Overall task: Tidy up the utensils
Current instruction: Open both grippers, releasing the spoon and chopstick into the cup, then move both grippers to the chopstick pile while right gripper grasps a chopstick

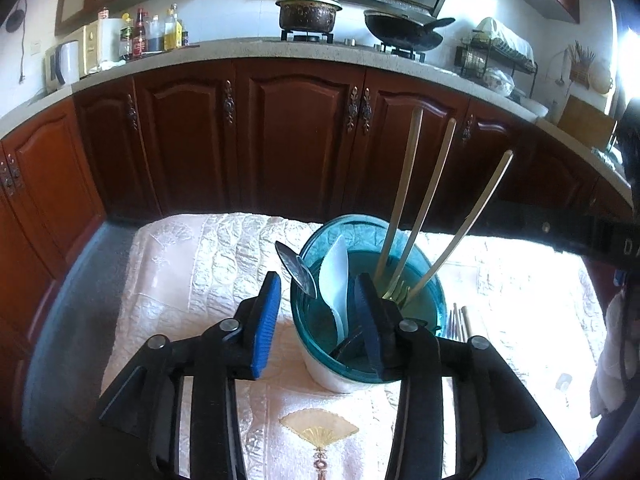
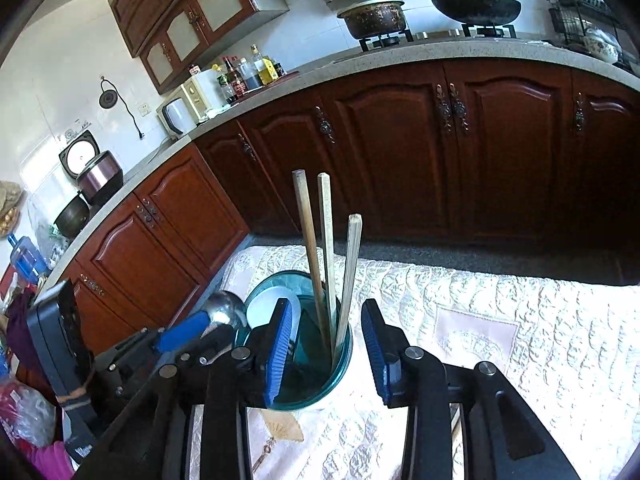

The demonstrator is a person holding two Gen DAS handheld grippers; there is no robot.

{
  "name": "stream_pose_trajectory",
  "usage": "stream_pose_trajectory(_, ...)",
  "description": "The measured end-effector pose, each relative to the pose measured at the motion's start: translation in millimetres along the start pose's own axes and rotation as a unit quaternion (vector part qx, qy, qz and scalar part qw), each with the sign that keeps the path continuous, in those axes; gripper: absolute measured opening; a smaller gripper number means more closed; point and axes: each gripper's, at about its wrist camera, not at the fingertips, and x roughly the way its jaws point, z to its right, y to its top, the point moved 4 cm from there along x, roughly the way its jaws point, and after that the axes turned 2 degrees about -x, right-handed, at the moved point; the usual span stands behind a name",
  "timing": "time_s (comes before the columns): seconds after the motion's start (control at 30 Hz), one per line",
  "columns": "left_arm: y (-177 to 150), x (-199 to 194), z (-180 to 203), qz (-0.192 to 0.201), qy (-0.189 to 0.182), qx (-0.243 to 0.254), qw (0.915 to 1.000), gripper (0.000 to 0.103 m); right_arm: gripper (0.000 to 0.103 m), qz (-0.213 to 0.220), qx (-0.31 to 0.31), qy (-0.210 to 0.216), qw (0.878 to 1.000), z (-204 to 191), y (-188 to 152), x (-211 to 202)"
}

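Kitchen, quilted cloth (image 1: 192, 264). Left view: left gripper (image 1: 316, 320) jaws open astride holder (image 1: 424, 300) rim; spoon (image 1: 298, 272), chopsticks (image 1: 404, 200) inside; more chopsticks (image 1: 460, 322) half hidden behind. Right view: right gripper (image 2: 326, 344) open near holder (image 2: 340, 364); base hidden.

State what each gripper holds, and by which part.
Nothing: the left gripper and right gripper both stand open near the teal holder.
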Motion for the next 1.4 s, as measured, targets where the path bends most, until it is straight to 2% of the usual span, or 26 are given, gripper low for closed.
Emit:
stream_pose_trajectory(0.1, 1.9, -14.9, -2.1, 0.012, -0.005, -0.008, 0.9999, 0.051, 0.037, 0.002, -0.002, -0.004, 1.0, -0.9, -3.8, -7.5)
stream_pose_trajectory(0.4, -6.5, -49.7, 4.1, 0.022, -0.016, -0.011, 0.9996, 0.053, 0.042, -0.01, -0.007, -0.029, 0.999, 7.5, -36.9, -33.9)
stream_pose_trajectory(0.53, -16.8, -59.8, 13.7, 0.019, -0.028, -0.006, 0.9994, 0.053, 0.042, -0.036, 0.004, -0.05, 0.998, 26.2, -63.6, -36.3)
stream_pose_trajectory(0.63, -27.6, -65.7, 17.2, 0.016, -0.035, -0.009, 0.9992, 0.053, 0.041, -0.071, 0.017, -0.062, 0.995, 44.8, -91.2, -22.7)
stream_pose_trajectory(0.73, -43.4, -65.3, 19.8, 0.0, -0.041, -0.009, 0.9991, 0.053, 0.032, -0.109, 0.042, -0.075, 0.99, 65.6, -120.1, 0.4)
stream_pose_trajectory(0.8, -55.5, -62.1, 21.4, -0.015, -0.042, -0.009, 0.999, 0.053, 0.03, -0.129, 0.065, -0.078, 0.986, 76.8, -135.7, 19.1)
stream_pose_trajectory(0.93, -71.9, -56.2, 22.5, -0.037, -0.044, -0.011, 0.9983, 0.053, 0.029, -0.141, 0.094, -0.088, 0.982, 92.9, -147.0, 42.5)
stream_pose_trajectory(1.0, -77.0, -53.6, 24.0, -0.044, -0.044, -0.011, 0.998, 0.053, 0.022, -0.145, 0.107, -0.089, 0.98, 97.7, -150.2, 51.6)
stream_pose_trajectory(1.03, -79.8, -51.0, 25.8, -0.049, -0.046, -0.01, 0.9977, 0.053, 0.013, -0.147, 0.113, -0.085, 0.979, 100.3, -151.7, 56.1)
stream_pose_trajectory(1.07, -82.1, -48.8, 27.1, -0.052, -0.047, -0.01, 0.9975, 0.053, 0.011, -0.144, 0.121, -0.079, 0.979, 102.2, -152.4, 57.8)
stream_pose_trajectory(1.23, -92.7, -35.9, 39.3, -0.072, -0.057, 0.0, 0.9958, 0.053, 0.006, -0.12, 0.147, -0.061, 0.98, 112.7, -154.9, 38.3)
stream_pose_trajectory(1.4, -102.4, -13.0, 62.2, -0.098, -0.079, 0.003, 0.992, 0.053, 0.006, -0.101, 0.188, -0.076, 0.974, 138.2, -174.9, 1.3)
